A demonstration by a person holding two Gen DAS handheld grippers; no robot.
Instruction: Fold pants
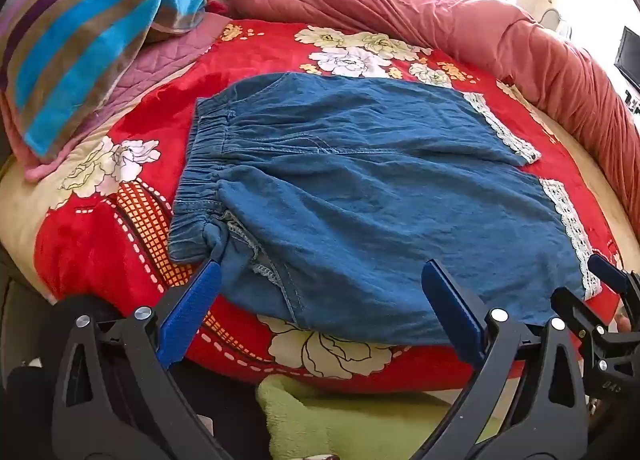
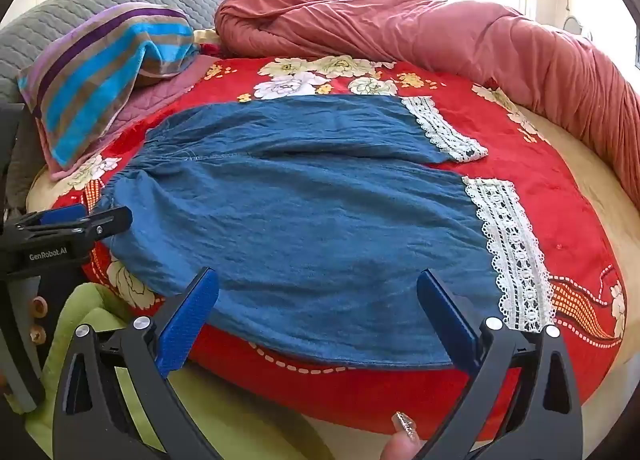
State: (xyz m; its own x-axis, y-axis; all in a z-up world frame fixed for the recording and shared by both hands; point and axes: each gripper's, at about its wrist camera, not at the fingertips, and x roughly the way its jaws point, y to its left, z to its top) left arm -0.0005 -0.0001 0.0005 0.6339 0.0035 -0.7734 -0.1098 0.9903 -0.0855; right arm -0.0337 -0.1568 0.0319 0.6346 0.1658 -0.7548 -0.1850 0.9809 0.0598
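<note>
Denim pants (image 1: 352, 196), soft blue and lightly creased with a gathered elastic waistband and white lace cuffs (image 2: 508, 244), lie spread flat on the plush red flowered blanket (image 1: 248, 44), their near hem along the bed's near edge. Both tools hang over that edge with ribbed blue pads spread wide and pinching nothing: the left gripper (image 1: 320, 272) over the waistband end, the right gripper (image 2: 318, 280) over the near leg, with a lime fleece (image 1: 320, 420) below them. Farther back a striped towel (image 2: 108, 72) sits on a pink quilted pad at the left edge, and a rumpled rust-red quilt (image 2: 420, 32) curls around the far and right edges.
</note>
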